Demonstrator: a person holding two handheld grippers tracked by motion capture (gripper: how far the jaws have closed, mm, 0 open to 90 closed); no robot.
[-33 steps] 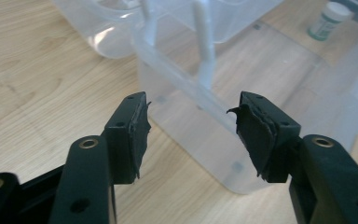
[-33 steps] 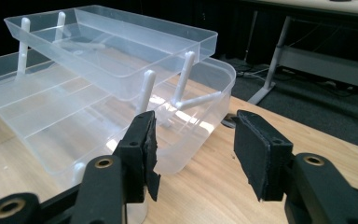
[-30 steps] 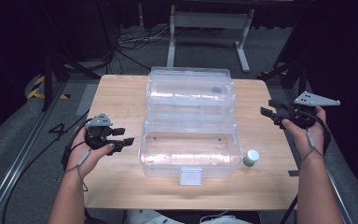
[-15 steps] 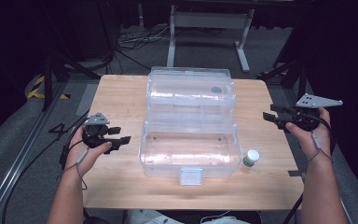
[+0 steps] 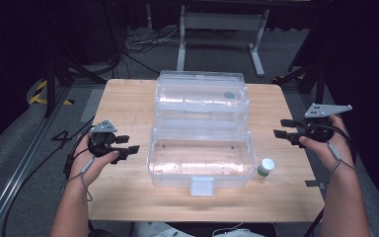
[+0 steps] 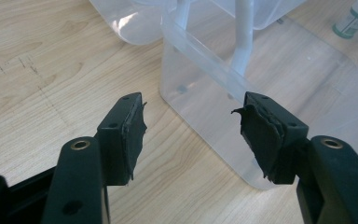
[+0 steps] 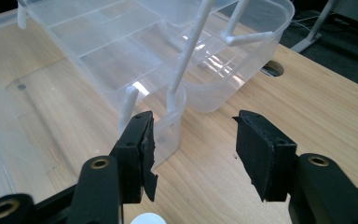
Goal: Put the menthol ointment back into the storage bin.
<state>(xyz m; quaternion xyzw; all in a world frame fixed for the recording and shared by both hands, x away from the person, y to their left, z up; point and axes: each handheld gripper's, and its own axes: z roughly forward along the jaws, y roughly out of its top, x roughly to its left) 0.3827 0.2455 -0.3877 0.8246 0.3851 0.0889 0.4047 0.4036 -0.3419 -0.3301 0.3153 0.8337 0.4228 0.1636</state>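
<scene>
An open clear plastic box (image 5: 200, 159) sits mid-table, its upper tray section (image 5: 202, 95) swung to the far side on thin white arms. A small white bottle with a green label (image 5: 265, 167) stands upright at the box's near right corner. My left gripper (image 5: 127, 143) hovers left of the box, open and holding nothing; in the left gripper view it (image 6: 191, 135) faces the box wall (image 6: 200, 88), with the bottle (image 6: 356, 18) beyond. My right gripper (image 5: 282, 128) is open and empty, right of the box; in its own view it (image 7: 193, 144) faces the box's end wall (image 7: 170, 126).
The wooden table (image 5: 128, 106) has bare wood on either side of the box. A white latch tab (image 5: 202, 186) sticks out at the box's front. A round cable hole (image 7: 272, 69) lies in the tabletop. Cables and a metal stand (image 5: 219, 22) are on the floor beyond.
My right gripper has come slightly down and toward the person's side. The left gripper has barely shifted. Both stay open.
</scene>
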